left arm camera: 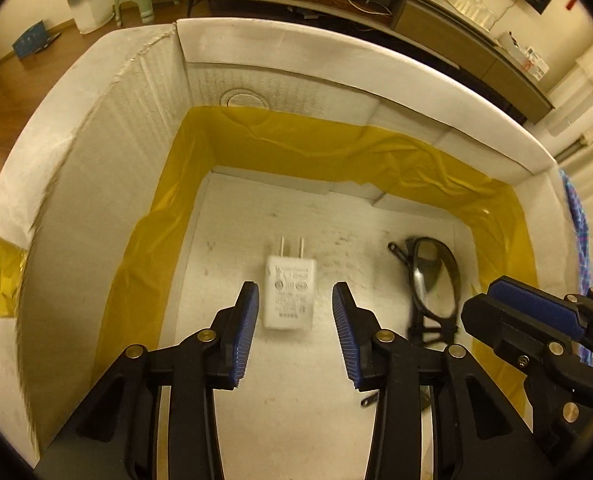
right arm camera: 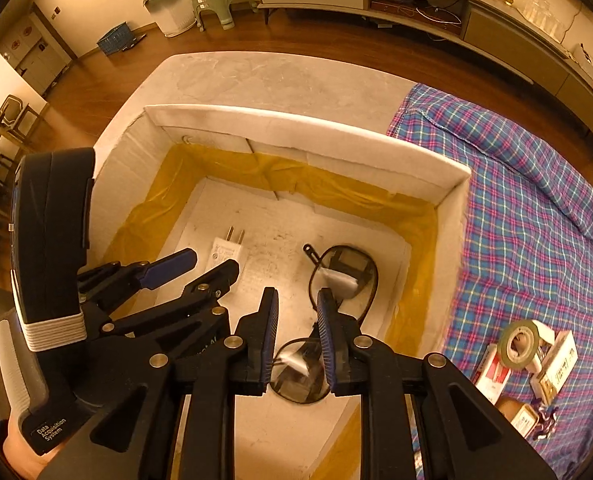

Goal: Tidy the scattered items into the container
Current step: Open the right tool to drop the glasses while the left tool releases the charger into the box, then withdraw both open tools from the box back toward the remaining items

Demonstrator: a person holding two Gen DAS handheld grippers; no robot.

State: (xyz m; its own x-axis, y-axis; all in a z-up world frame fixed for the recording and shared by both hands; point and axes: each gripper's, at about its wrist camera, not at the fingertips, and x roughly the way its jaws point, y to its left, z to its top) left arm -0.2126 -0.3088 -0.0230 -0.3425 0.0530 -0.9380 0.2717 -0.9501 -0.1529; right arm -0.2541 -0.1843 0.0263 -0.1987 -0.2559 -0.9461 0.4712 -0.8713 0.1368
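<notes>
One white box (right arm camera: pixel 452 176), mid-frame, holding one charger (left arm camera: pixel 290 296) and one pair of glasses (left arm camera: pixel 432 280); one tape roll (right arm camera: pixel 520 344), lower right.

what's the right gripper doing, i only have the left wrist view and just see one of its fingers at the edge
Observer: The right gripper hangs over the sunglasses, its jaws slightly apart and gripping nothing.
Operator: anything left outside the box
Observer: Yes, a tape roll and small boxes lie on a plaid cloth to the right of the white box.
Operator: where's my left gripper next to the right one
Observer: The left gripper sits just to its left, over the charger.
</notes>
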